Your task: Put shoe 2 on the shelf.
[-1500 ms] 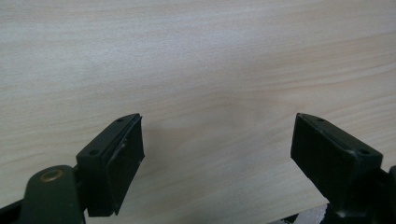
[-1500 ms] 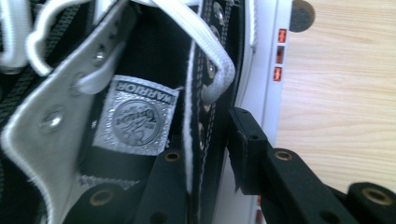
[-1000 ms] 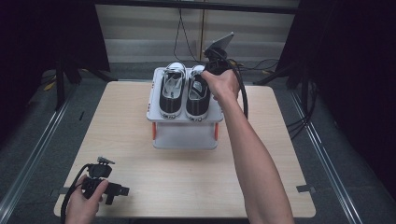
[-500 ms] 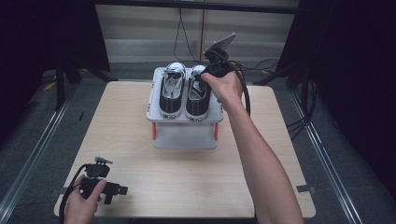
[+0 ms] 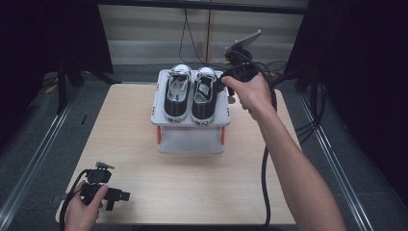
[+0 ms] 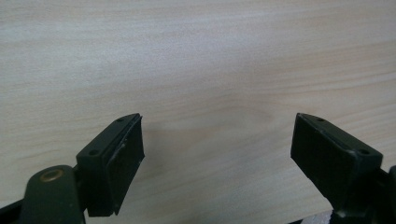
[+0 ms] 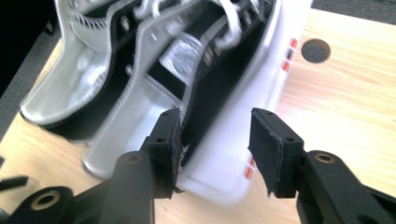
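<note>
Two black sneakers with white toes stand side by side on top of a white two-tier shoe rack [image 5: 191,140] at the table's far middle. My right gripper [image 5: 219,86] is at the outer side of the right sneaker [image 5: 204,94]. In the right gripper view my right gripper [image 7: 215,122] is open, its jaws either side of that sneaker's [image 7: 219,84] black side wall, over the rack's edge [image 7: 275,51]. The left sneaker [image 5: 176,94] stands untouched beside it. Low over the table's near left corner, my left gripper [image 5: 120,196] is open; nothing lies between the jaws of my left gripper [image 6: 217,126].
The wooden table [image 5: 192,192] is bare in front of the rack. A black cable [image 5: 264,173] trails along the right forearm. Dark curtains and stands surround the table. A round hole [image 7: 315,50] is cut in the tabletop beside the rack.
The right hand has drifted slightly to the right beside the right sneaker. The left hand and its gripper have stayed in place.
</note>
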A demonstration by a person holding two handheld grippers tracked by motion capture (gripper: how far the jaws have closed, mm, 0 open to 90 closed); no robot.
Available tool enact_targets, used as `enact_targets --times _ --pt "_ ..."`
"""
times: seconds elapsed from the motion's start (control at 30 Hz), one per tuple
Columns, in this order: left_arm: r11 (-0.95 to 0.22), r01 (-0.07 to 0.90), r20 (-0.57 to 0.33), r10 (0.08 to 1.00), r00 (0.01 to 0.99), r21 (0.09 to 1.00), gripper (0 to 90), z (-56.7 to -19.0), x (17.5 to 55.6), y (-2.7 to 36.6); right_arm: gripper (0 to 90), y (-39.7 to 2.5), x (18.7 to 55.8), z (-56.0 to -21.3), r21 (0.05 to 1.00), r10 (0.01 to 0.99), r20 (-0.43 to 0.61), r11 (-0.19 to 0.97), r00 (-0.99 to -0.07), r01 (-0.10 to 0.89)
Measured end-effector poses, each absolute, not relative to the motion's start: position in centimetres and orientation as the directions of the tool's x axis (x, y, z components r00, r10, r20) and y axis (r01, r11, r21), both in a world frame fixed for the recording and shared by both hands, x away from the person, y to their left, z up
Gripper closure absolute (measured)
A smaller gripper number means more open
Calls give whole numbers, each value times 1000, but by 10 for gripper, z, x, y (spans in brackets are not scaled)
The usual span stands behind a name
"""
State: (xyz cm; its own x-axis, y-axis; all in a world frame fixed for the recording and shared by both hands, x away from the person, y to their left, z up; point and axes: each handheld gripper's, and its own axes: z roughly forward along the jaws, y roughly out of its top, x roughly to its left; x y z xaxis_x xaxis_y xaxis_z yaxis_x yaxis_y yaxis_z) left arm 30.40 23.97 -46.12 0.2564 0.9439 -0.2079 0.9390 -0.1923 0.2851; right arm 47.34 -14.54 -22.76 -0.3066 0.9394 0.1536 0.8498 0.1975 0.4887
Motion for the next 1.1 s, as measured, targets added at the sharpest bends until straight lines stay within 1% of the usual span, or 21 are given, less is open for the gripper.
enact_targets --times 0.2,0.43,0.53,0.63,0.7,0.77,0.83,0.9,1.0,1.1 --pt "-192 936 -206 944 258 294 167 -461 305 241 469 -168 448 -245 494 937 122 229 -327 839" --pt "-149 938 -191 958 216 314 167 -463 307 249 431 -199 414 -293 470 933 128 240 -335 849" --pt "-134 938 -196 959 204 320 167 -462 308 253 416 -211 398 -312 460 942 84 254 -326 851" --pt "-123 937 -200 960 196 328 167 -463 307 255 411 -226 379 -333 458 946 99 232 -308 858" --pt "-111 937 -207 960 187 331 168 -463 306 255 403 -236 367 -350 468 952 76 230 -298 853" --pt "-118 935 -208 959 195 334 168 -463 305 255 398 -250 355 -367 455 952 126 193 -278 869" --pt "-118 936 -207 959 194 331 168 -463 304 255 390 -260 344 -378 469 954 134 176 -267 865" --pt "-122 936 -203 959 197 331 168 -463 303 254 380 -267 336 -385 465 955 144 167 -260 869" --pt "-129 933 -198 959 204 336 168 -463 301 254 367 -276 320 -392 491 959 142 147 -246 859" --pt "-127 932 -216 954 209 340 167 -466 302 255 330 -280 302 -402 515 958 158 127 -240 847"
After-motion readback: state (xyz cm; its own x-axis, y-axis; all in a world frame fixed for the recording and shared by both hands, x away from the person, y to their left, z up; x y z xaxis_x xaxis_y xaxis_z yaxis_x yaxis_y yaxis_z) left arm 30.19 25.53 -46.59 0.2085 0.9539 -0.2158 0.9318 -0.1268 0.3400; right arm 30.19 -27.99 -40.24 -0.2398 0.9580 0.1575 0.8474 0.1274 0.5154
